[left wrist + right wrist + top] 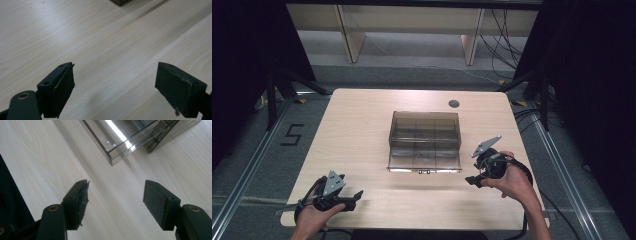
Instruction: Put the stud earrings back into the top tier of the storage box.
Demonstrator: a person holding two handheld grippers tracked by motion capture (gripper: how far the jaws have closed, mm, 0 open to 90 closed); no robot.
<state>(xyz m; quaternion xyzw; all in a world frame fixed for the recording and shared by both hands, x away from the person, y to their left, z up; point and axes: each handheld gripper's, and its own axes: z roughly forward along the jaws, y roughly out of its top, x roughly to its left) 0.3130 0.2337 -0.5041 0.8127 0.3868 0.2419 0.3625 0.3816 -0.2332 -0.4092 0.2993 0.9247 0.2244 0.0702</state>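
Observation:
A smoky see-through compartment box [424, 131] sits at the middle of the pale wooden table [357, 125]; a flat clear panel with a small latch [424, 171] lies along its near side. My left gripper [356, 195] rests near the table's front left corner, jaws open over bare wood [115, 82]. A corner of the box [121, 2] shows far ahead of it. My right gripper [472, 181] hovers just right of the box's near right corner, jaws open with nothing between them [116, 197]. The box's clear edge [112, 152] lies just ahead of its fingertips.
A round cable hole [454, 103] sits at the table's far right. Black curtains flank both sides. Loose cables [507, 45] lie on the floor behind the table on the right, beside wooden shelf legs [352, 40]. A "5" mark [292, 135] is on the floor at left.

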